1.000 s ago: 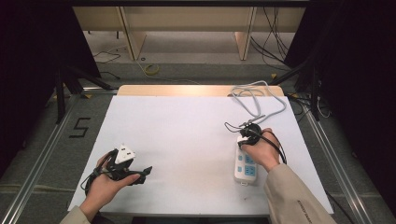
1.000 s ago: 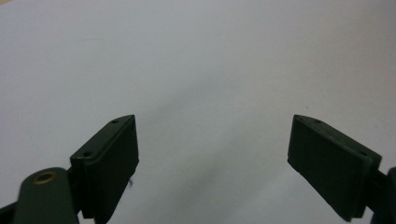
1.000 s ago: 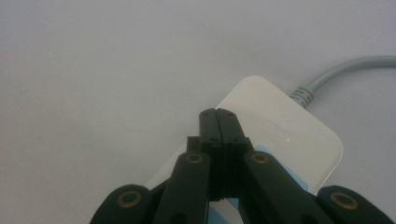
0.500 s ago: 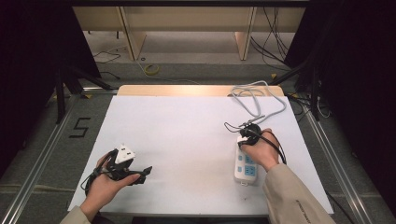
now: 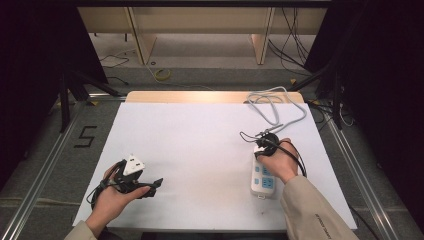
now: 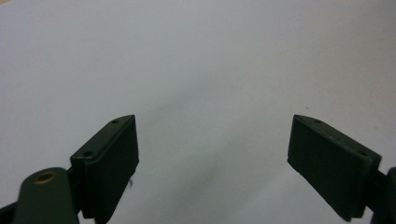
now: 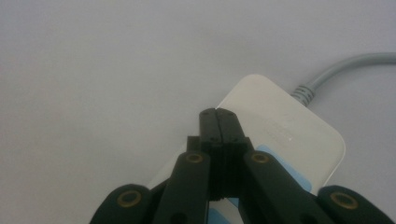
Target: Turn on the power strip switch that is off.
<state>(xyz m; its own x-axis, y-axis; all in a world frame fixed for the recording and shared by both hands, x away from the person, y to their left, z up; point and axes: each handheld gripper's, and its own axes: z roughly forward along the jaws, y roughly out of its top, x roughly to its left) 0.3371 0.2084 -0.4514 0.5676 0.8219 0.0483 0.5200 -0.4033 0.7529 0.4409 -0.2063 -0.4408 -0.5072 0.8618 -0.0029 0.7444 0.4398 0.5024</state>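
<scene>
Over on the right side of the table (image 5: 200, 150) sits the power strip (image 5: 262, 180), right gripper (image 7: 218, 114) pressed together above its cord end. Looks rigid, light, slick plastic; I'd grab across its long sides. Left gripper (image 6: 212, 154) hangs spread wide, empty.

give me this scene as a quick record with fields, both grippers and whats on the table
surface: white table top
left gripper: jaws wide apart, nothing between them, above bare table
right gripper: jaws closed together, over the power strip
power strip: white with blue sockets, lying flat at the right side
cable: grey, looped at the far right of the table
</scene>
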